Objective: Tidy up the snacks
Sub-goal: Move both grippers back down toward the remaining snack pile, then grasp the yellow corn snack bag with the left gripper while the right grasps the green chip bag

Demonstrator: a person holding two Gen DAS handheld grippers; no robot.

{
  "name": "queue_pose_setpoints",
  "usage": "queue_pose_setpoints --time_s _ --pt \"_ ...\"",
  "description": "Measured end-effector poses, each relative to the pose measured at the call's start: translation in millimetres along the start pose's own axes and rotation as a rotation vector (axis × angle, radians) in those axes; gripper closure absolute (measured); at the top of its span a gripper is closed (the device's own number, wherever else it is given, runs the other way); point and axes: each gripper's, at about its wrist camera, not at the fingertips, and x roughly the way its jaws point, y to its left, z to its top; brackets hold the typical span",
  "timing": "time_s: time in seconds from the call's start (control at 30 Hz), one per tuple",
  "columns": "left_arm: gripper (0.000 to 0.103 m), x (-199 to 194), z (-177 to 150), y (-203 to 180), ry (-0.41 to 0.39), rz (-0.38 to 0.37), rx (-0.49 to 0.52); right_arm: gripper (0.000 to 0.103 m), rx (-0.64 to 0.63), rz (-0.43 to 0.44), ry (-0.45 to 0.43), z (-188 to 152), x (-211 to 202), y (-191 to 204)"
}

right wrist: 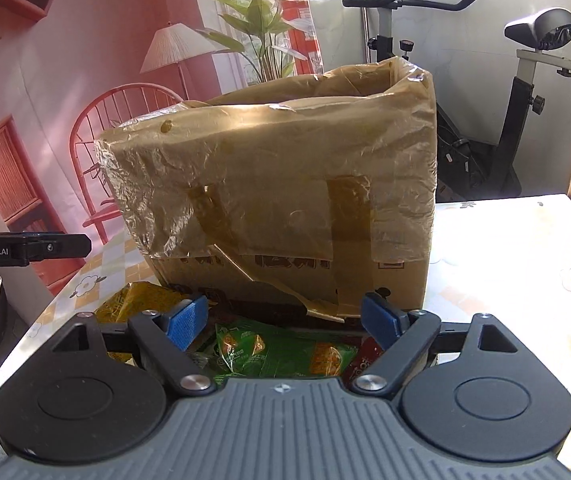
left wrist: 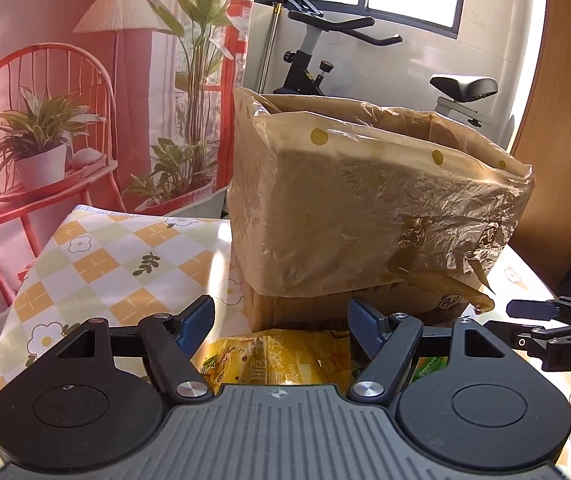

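Left gripper [left wrist: 281,326] gapes empty over yellow packet [left wrist: 273,360]; right gripper [right wrist: 285,324] likewise, green packet [right wrist: 277,354].

The left gripper [left wrist: 281,328] pointed toward the cardboard box [left wrist: 365,208], tilted downward just short of its base, blue pads [left wrist: 195,322] spread wide with nothing pressed between them. The right gripper [right wrist: 285,320] faced the same box likewise, jaws wide apart and empty
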Motion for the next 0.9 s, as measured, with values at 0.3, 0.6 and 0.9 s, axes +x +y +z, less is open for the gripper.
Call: queue_pose_setpoints --time_s 0.3,0.6,0.9 --pt "0.027 37.9 -7.8 15.5 0.08 -0.015 -0.007 0.017 0.051 -0.021 0.107 -20.0 37.3 -8.1" --pt "0.018 73.4 -26.9 19.6 0.184 -0.037 -0.02 0.017 0.081 -0.002 0.138 -34.9 45.4 -13.3" --pt "0.008 77.5 -38.0 15.6 0.169 -0.025 0.006 0.017 0.1 0.01 0.138 -38.2 46.5 -15.0"
